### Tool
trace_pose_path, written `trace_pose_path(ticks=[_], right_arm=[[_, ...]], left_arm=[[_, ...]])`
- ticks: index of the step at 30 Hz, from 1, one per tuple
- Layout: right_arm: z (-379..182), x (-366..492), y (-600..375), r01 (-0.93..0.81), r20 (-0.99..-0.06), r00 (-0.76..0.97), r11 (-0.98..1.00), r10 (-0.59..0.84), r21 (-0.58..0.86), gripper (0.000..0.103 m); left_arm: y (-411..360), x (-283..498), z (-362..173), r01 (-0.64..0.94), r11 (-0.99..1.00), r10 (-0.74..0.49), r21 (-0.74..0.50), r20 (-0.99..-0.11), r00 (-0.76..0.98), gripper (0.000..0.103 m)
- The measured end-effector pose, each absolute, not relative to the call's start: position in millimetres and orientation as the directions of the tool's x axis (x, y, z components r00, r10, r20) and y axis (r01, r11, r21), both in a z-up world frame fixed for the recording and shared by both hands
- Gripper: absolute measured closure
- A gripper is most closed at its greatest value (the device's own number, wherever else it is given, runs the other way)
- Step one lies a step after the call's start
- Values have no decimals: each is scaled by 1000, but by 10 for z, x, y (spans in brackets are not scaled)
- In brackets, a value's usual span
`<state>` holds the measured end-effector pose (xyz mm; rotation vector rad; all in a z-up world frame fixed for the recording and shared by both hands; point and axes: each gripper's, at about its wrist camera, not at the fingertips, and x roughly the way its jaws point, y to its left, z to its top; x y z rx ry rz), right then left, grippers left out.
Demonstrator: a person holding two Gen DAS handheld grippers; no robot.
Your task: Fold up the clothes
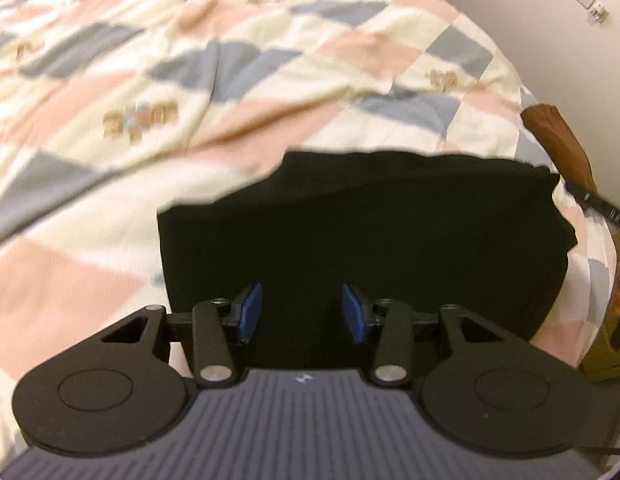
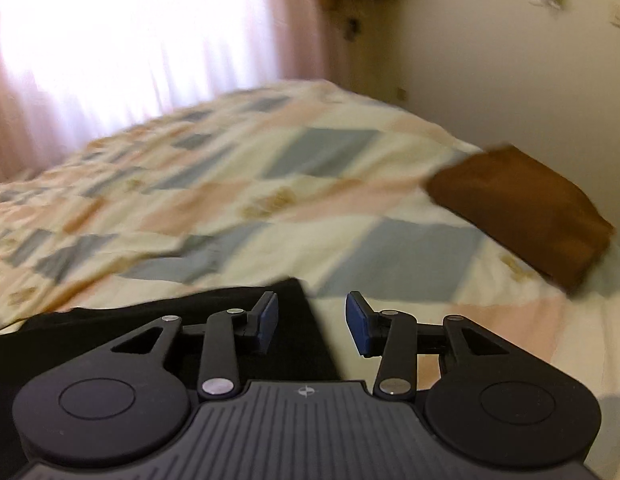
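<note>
A black garment lies folded in a flat rectangle on the patchwork bedspread. My left gripper is open and empty, its blue pads above the garment's near part. In the right wrist view the same black garment shows at the lower left, its right edge under my right gripper, which is open and empty. A folded brown garment lies on the bedspread at the right, apart from the black one; its end shows in the left wrist view.
The bed's right edge runs along a pale wall with a socket. A bright curtained window is behind the bed. The other gripper's body shows at the right edge of the left wrist view.
</note>
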<state>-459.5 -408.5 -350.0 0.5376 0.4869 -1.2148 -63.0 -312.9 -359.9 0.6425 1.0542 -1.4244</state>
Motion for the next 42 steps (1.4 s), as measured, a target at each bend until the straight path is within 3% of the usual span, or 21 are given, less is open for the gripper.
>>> trace_pose_path(ticks=[2, 7, 10, 15, 25, 35, 42], right_arm=[[-3555, -4445, -4109, 942, -627, 310, 322, -715, 99, 74], [-3800, -4121, -4340, 920, -639, 329, 387, -695, 53, 75], [-4037, -3984, -4561, 919, -700, 297, 393, -649, 26, 77], [-4191, -3810, -4646, 896, -731, 255, 439, -633, -68, 77], [-3691, -3842, -4527, 923, -657, 301, 384, -692, 18, 76], [-4220, -3798, -4898, 934, -747, 254, 356, -614, 24, 80], [-3714, -3975, -4534, 940, -669, 266, 340, -694, 21, 78]], left_arm=[[-3203, -648, -3594, 974, 87, -489, -209, -861, -141, 67], [-3452, -578, -3854, 981, 109, -491, -162, -867, -88, 80], [-3599, -453, -4126, 970, 162, -438, -180, -894, -93, 91], [-3640, -428, -4118, 969, 181, -405, -167, -911, -81, 91], [-3637, -518, -3800, 983, 134, -417, -128, -907, -61, 88], [-3761, -426, -4137, 987, 123, -383, -106, -922, -51, 87], [-3421, -391, -3762, 992, 106, -435, -73, -900, -20, 86]])
